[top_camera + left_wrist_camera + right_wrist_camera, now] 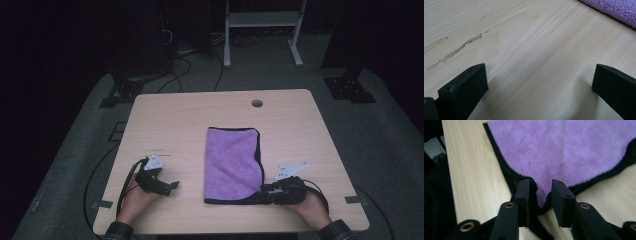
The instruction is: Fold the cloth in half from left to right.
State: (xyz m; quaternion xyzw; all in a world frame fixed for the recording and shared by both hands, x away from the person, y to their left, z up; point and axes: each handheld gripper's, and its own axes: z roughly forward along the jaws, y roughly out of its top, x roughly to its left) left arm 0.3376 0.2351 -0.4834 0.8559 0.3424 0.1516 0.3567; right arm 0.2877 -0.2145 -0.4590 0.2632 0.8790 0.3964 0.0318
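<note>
Lying folded near the counter's [150, 120] front edge, right of centre: purple fleece cloth with black trim [232, 162]. Straddling its near right corner, right hand-held gripper [541, 191] standing slightly parted, pads not pinching. Left hand-held gripper [536, 82] resting released on bare wood. Advising: pinching deeper before lifting, keeping both layers together.

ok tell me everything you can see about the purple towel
The purple towel is fluffy microfibre by the look of it, edged in black trim. It lies folded into a tall rectangle, flat on the light wooden table, near the middle. Its near right corner sits between the right tongs, bunched up slightly there; whether they press it is unclear. The left tongs rest apart from it.
</note>
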